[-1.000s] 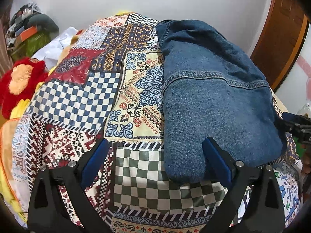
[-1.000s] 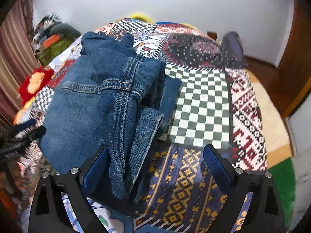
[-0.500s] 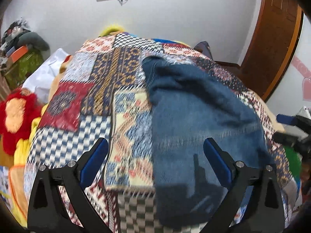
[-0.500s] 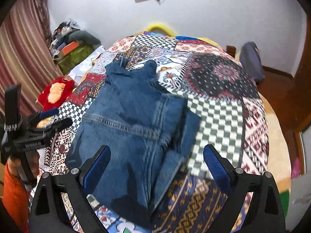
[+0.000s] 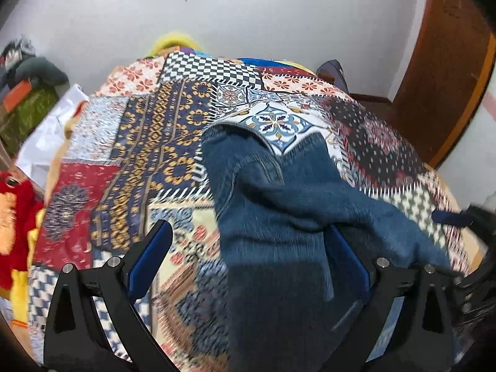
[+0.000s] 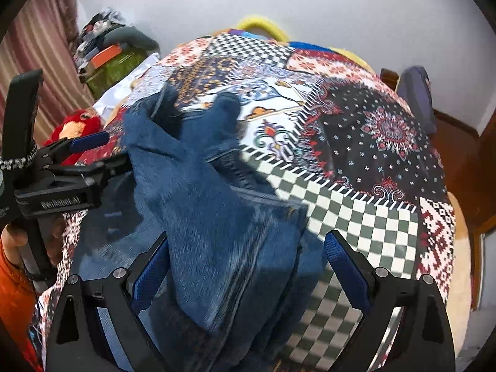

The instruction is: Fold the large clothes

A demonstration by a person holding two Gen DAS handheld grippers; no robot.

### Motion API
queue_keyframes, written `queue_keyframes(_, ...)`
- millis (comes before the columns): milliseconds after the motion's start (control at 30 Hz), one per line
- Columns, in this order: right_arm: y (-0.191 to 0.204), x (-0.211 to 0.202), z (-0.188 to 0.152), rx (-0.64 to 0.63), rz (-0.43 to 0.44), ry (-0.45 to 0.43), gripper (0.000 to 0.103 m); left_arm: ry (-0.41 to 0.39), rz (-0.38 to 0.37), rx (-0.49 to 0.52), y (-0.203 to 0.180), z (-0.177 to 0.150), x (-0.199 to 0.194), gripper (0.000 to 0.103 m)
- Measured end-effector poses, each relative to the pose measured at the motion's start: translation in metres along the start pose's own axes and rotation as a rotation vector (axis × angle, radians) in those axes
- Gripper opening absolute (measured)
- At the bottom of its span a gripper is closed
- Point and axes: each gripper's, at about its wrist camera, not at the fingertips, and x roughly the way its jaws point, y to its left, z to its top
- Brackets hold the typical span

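A folded blue denim garment [image 5: 288,223] lies on the patchwork bedspread [image 5: 161,142]; it also shows in the right wrist view [image 6: 217,217]. My left gripper [image 5: 248,263] is open, its jaws wide apart above the garment's near end, its right finger over the denim. My right gripper [image 6: 248,266] is open too, jaws spread over the garment's near end. Neither holds anything. The left gripper also shows at the left of the right wrist view [image 6: 90,152], beside the garment's left edge. The frames are blurred by motion.
A red plush toy [image 5: 12,217] and white cloth [image 5: 49,136] lie at the bed's left. A pile of clothes [image 6: 114,49] sits against the back left wall. A wooden door [image 5: 443,77] stands at the right. A dark cushion [image 6: 415,93] lies at the bed's far right.
Both grippers have pulled back and tilted up from the garment, so more of the bed and wall shows. The folded denim stays where it lay. Both jaws stay open.
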Motion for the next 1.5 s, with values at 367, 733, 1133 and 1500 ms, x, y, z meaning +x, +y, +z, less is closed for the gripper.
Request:
queue_keyframes(367, -0.056, 0.018, -0.007, 0.172, -0.047, 0.016, 0.095, 0.009, -0.01, -0.049, 0.004, 0.014, 0.003, 0.101)
queue_keyframes(733, -0.021, -0.064, -0.011, 0.084, -0.007, -0.087, 0.095, -0.12, 0.076, 0.047, 0.003, 0.009, -0.083, 0.101)
queue_keyframes(1133, -0.021, -0.082, -0.043, 0.175, 0.151, -0.059, 0.096, 0.105, -0.22, -0.114, 0.038, -0.05, -0.078, 0.101)
queue_keyframes(1500, -0.036, 0.006, -0.082, 0.352, 0.349, 0.176, 0.096, 0.401, -0.487, -0.328, 0.039, -0.096, 0.014, 0.101)
